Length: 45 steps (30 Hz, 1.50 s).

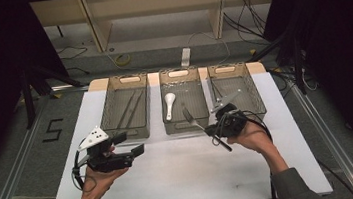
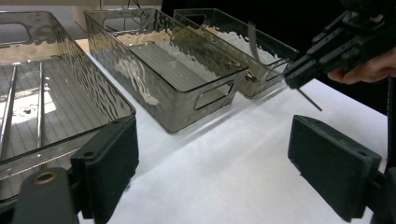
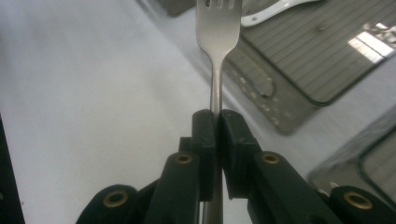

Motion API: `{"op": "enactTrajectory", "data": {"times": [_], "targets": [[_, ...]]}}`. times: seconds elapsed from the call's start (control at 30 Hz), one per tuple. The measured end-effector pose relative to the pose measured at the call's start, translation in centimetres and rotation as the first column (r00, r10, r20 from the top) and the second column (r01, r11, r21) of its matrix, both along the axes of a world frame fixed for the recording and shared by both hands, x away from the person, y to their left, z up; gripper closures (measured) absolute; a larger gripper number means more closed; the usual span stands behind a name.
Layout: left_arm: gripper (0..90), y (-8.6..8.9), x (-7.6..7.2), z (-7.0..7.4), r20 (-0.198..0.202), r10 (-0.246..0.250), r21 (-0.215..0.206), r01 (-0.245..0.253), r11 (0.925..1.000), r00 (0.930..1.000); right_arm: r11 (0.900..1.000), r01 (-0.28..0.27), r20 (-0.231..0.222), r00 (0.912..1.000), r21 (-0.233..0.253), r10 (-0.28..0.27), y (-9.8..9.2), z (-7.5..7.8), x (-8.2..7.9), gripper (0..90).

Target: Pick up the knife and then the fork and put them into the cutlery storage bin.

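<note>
My right gripper (image 1: pixel 211 130) is shut on the handle of a metal fork (image 1: pixel 193 119), held just in front of the middle bin (image 1: pixel 183 127). In the right gripper view the fork (image 3: pixel 217 42) rises straight from between the closed jaws (image 3: pixel 217 133), tines toward that bin (image 3: pixel 289 109). A white spoon (image 1: pixel 169 103) lies inside it. My left gripper (image 1: pixel 130 142) hovers open over the white table cover in front of the left bin (image 1: pixel 127 131), with nothing between its pads (image 2: pixel 109 165). The left gripper view also shows the right gripper (image 2: pixel 303 70) with the fork (image 2: pixel 252 39).
Three smoky clear bins stand side by side at the back of the table. Two metal chopsticks (image 1: pixel 129 110) lie in the left one (image 2: pixel 56 107). The right bin (image 1: pixel 259 97) sits behind my right hand. The white sheet (image 1: pixel 183 179) covers the near table.
</note>
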<state>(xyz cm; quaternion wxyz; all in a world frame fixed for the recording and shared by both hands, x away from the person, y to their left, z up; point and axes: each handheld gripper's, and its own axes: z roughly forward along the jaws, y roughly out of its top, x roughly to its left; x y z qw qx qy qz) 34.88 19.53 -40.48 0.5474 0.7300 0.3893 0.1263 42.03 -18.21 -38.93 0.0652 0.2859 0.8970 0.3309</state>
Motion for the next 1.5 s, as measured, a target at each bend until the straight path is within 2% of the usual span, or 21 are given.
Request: {"op": "enactTrajectory", "data": {"times": [0.27, 0.47, 0.77, 0.97, 1.13, 1.4, 1.5], "targets": [[15.6, 0.1, 0.0, 0.0, 0.0, -0.002, -0.01, 0.002, 1.0, 1.0, 0.994, 0.076, 0.033, 0.9964, 0.082, -0.079, -2.9, 1.9, 0.5, 85.2], [15.5, 0.3, 0.0, 0.0, 0.005, 0.007, -0.023, -0.007, 0.9997, 1.0, 0.979, 0.141, 0.05, 0.9874, 0.145, -0.15, -5.0, 3.5, 1.6, 85.2], [14.9, 0.3, 0.0, 0.0, 0.006, 0.009, -0.028, -0.009, 0.9996, 0.9999, 0.96, 0.241, 0.06, 0.9659, 0.146, -0.252, -7.0, 5.5, 4.4, 85.1], [14.4, 0.3, -0.1, 0.0, 0.009, 0.009, -0.029, -0.008, 0.9995, 0.9999, 0.946, 0.292, 0.05, 0.9523, 0.138, -0.301, -7.4, 5.3, 6.4, 85.1], [14.4, 0.3, -0.1, 0.0, 0.012, 0.01, -0.035, -0.01, 0.9993, 0.9999, 0.93, 0.344, 0.037, 0.9358, 0.128, -0.351, -7.7, 4.8, 8.1, 85.1], [14.4, 0.4, -0.1, 0.1, 0.016, 0.008, -0.035, -0.007, 0.9994, 0.9998, 0.909, 0.402, 0.02, 0.9137, 0.111, -0.406, -7.6, 3.6, 10.0, 85.2], [14.4, 0.4, -0.1, 0.1, 0.014, 0.008, -0.037, -0.007, 0.9993, 0.9999, 0.904, 0.414, 0.019, 0.908, 0.103, -0.418, -7.6, 3.3, 10.5, 85.1]]}}
